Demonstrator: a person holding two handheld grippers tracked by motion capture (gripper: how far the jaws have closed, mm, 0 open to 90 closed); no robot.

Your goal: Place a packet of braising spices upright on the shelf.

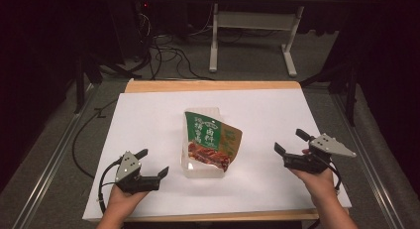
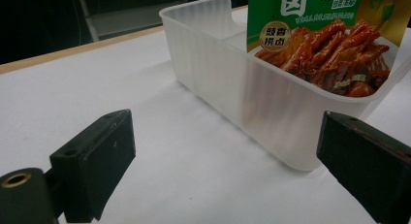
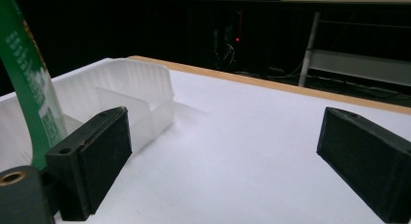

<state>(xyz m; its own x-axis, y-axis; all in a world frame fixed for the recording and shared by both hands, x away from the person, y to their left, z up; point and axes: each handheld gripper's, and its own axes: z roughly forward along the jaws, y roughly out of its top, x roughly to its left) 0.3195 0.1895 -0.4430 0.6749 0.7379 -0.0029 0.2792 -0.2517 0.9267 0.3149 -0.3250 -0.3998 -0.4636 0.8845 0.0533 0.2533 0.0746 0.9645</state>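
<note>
Snack packet (image 1: 212,140) with green top and a picture of glazed meat stands tilted in the near end of a translucent plastic bin (image 1: 197,170) at mid-worktop (image 1: 148,120). It pokes above the rim, so a knock could tip it out, and the light bin could skid on the white sheet. Left gripper (image 1: 154,163) and right gripper (image 1: 289,141) sit either side, jaws spread wide, empty.
</note>
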